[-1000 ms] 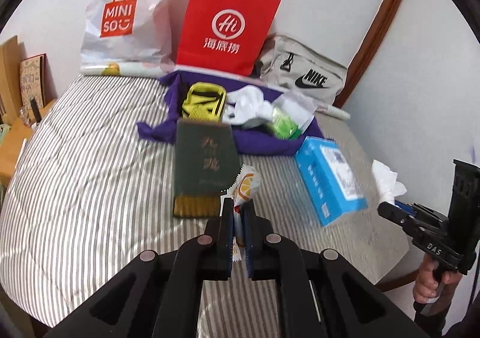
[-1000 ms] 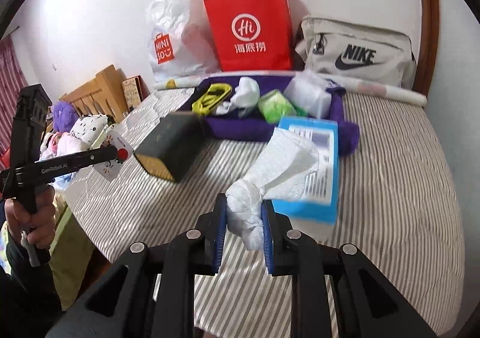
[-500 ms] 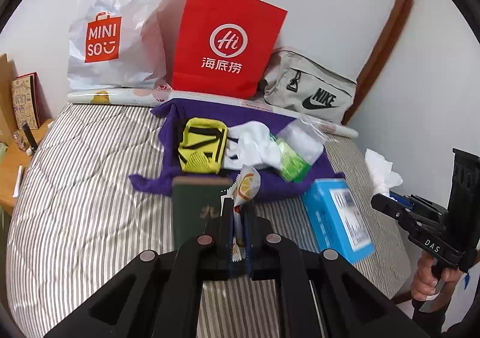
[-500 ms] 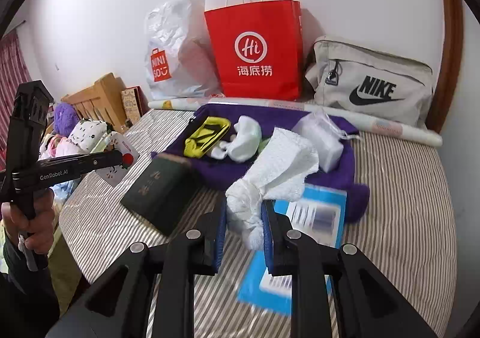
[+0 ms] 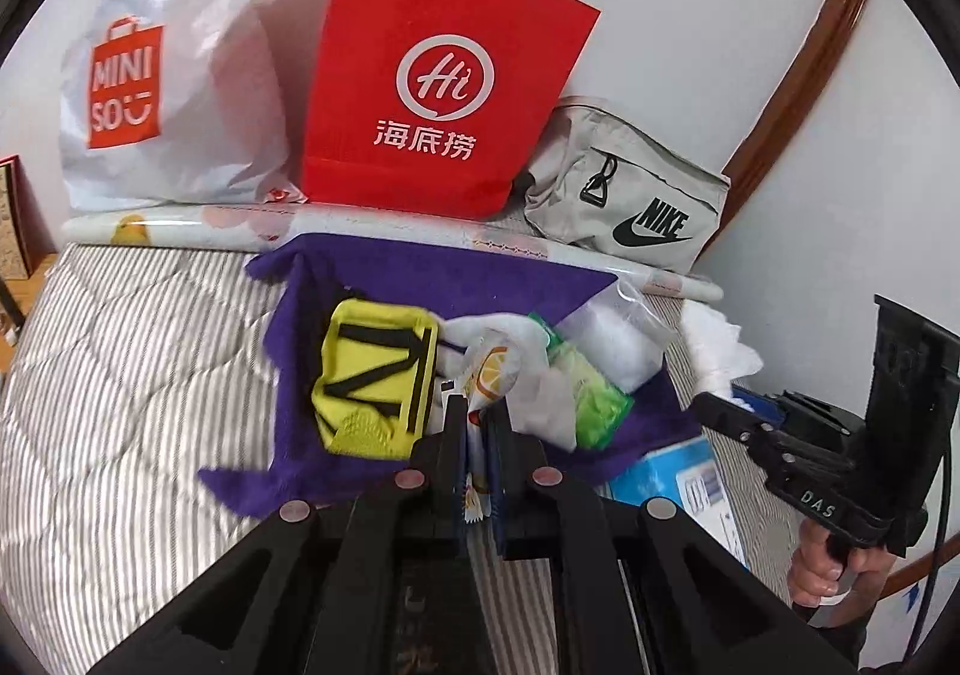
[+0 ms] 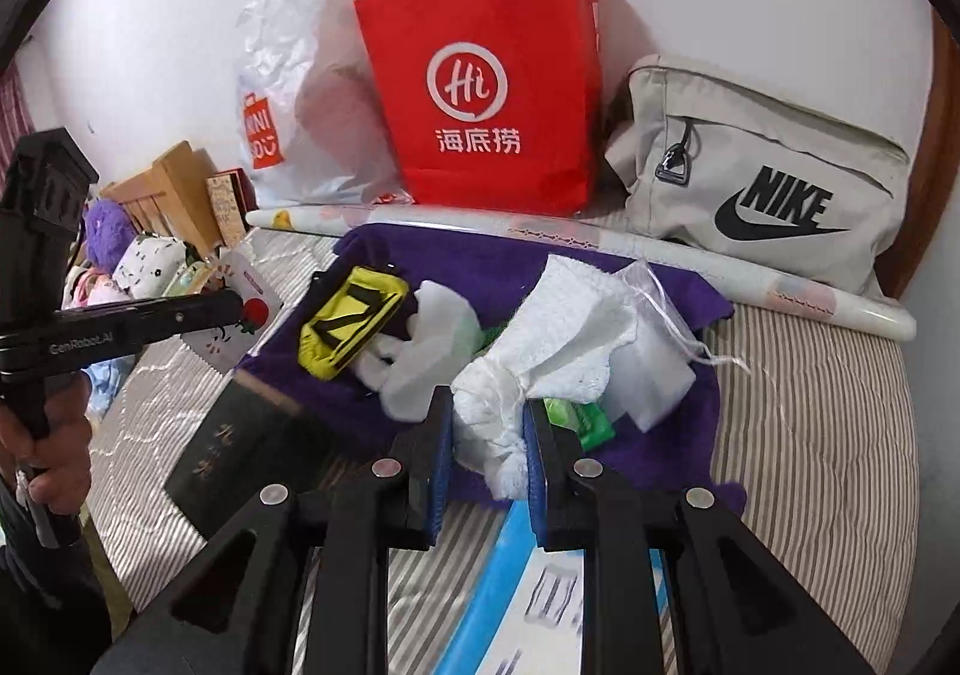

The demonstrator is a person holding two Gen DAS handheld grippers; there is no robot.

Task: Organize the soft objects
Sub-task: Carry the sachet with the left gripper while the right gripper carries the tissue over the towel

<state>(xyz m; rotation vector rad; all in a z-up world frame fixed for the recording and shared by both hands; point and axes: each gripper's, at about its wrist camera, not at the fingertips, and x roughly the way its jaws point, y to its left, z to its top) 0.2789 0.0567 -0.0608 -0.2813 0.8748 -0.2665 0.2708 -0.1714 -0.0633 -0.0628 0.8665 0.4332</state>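
Plush toys (image 6: pixel 108 231) show only rightward, beside bed (image 6: pixel 810 405).

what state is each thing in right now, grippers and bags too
left gripper: shut on a small orange-print packet
right gripper: shut on a crumpled white tissue
purple cloth: spread flat on the bed
yellow pouch: lying on the cloth
red paper bag: upright against the wall
grey Nike bag: zipped, leaning on the wall
dark book: closed, flat
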